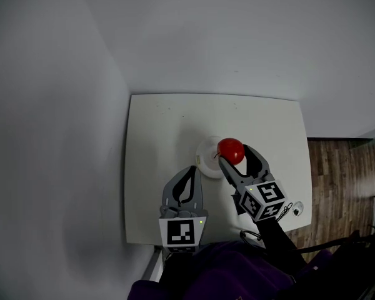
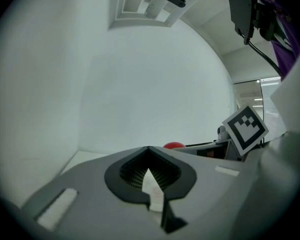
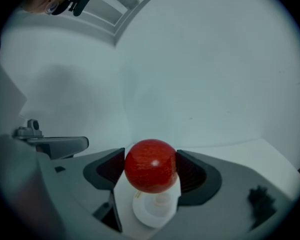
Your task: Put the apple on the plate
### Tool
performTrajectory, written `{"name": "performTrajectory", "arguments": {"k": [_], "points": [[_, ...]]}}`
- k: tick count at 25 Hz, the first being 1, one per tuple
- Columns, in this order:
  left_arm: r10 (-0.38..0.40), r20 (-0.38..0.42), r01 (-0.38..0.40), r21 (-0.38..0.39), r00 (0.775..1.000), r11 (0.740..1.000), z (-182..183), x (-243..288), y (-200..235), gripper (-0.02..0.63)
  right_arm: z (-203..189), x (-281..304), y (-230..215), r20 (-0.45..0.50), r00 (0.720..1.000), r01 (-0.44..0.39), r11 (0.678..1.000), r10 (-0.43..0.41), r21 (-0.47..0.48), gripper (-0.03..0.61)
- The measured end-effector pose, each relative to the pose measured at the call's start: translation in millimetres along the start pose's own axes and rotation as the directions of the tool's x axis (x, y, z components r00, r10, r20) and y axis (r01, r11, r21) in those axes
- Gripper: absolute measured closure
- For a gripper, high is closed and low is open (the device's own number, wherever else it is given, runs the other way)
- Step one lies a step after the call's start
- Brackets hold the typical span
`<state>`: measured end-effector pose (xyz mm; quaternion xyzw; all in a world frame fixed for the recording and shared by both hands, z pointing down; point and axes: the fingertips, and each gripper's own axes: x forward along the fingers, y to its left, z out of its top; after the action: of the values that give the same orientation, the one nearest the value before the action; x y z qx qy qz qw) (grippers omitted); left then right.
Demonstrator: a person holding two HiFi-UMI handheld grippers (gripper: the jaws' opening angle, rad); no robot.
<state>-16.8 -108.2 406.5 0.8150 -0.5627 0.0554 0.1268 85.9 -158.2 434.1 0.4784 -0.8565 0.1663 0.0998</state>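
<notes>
A red apple (image 1: 230, 150) is held between the jaws of my right gripper (image 1: 232, 154), which is shut on it, just above the right side of a small white plate (image 1: 207, 158). In the right gripper view the apple (image 3: 151, 165) fills the gap between the jaws, with the plate (image 3: 152, 209) right below it. My left gripper (image 1: 193, 169) rests at the plate's near left with its jaws together and nothing in them. From the left gripper view only the top of the apple (image 2: 174, 145) shows beyond the jaws.
The white table (image 1: 156, 136) stands in a corner against pale walls, with wooden floor (image 1: 340, 186) to its right. A small round object (image 1: 297, 209) lies near the table's right front edge. A person's purple sleeve (image 1: 237, 274) is at the bottom.
</notes>
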Motion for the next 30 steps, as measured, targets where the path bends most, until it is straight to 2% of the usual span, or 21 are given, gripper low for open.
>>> {"name": "performTrajectory", "arguments": {"k": [7,10,20,30], "points": [[-0.021,-0.036,0.02,-0.025,0.999,0.999,-22,4,0,0.607,-25,11,0,-0.054,0.999,-0.002,1.0,0.001,-0.01,0.25],[-0.035,-0.038,0.035,-0.013,0.999,0.999,-28,6,0,0.607,-33,16,1,-0.071,0.997,-0.005,1.0,0.004,-0.015,0.25],[-0.05,-0.073,0.047,-0.044,0.996,0.998,-36,7,-3,0.607,-66,27,-1,-0.169,0.986,-0.01,1.0,0.006,-0.019,0.25],[-0.061,-0.074,0.059,-0.03,0.995,0.998,-43,11,-2,0.606,-95,32,-5,-0.241,0.971,-0.011,1.0,0.007,-0.015,0.25]]}}
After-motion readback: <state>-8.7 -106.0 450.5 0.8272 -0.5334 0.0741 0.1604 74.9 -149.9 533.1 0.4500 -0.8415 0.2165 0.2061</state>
